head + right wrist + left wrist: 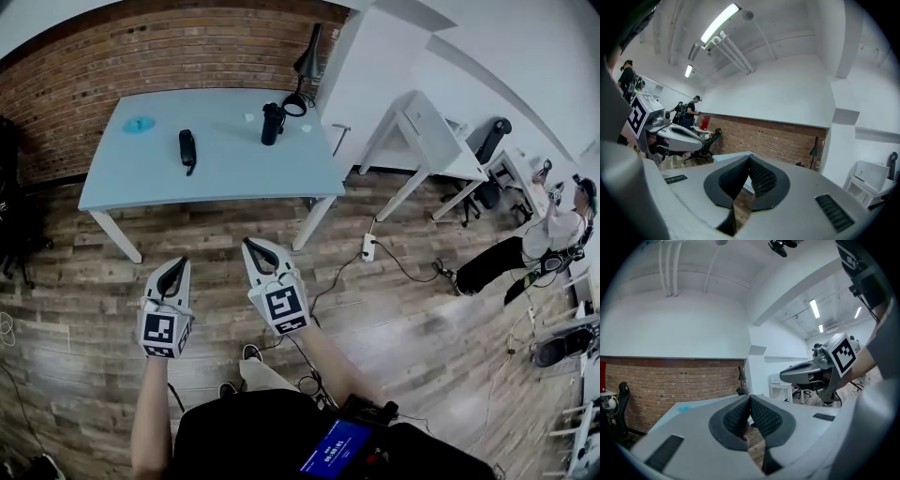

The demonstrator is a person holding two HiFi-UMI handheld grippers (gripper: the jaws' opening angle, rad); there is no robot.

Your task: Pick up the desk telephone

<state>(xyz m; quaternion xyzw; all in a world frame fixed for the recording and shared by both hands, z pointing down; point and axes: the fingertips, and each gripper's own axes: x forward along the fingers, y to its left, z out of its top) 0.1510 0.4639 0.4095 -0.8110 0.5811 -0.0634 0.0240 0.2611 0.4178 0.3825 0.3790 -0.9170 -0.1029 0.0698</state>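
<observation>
A black telephone handset (pixel 187 150) lies on the light blue table (pixel 225 178), left of the middle. Both grippers hang over the wooden floor, well short of the table. My left gripper (pixel 176 267) is shut with nothing in it, its tips meeting in the left gripper view (pixel 749 399). My right gripper (pixel 251 247) is shut and empty too, pads closed in the right gripper view (pixel 749 161). Each gripper shows from the side in the other's view: the right gripper (pixel 806 373) and the left gripper (pixel 677 136).
On the table stand a black bottle (pixel 272 123), a black desk lamp (pixel 302 70) and a small blue disc (pixel 139 124). A white desk (pixel 427 141) stands tilted at the right. A power strip (pixel 368 247) and cables lie on the floor. A person (pixel 534 248) sits at the far right.
</observation>
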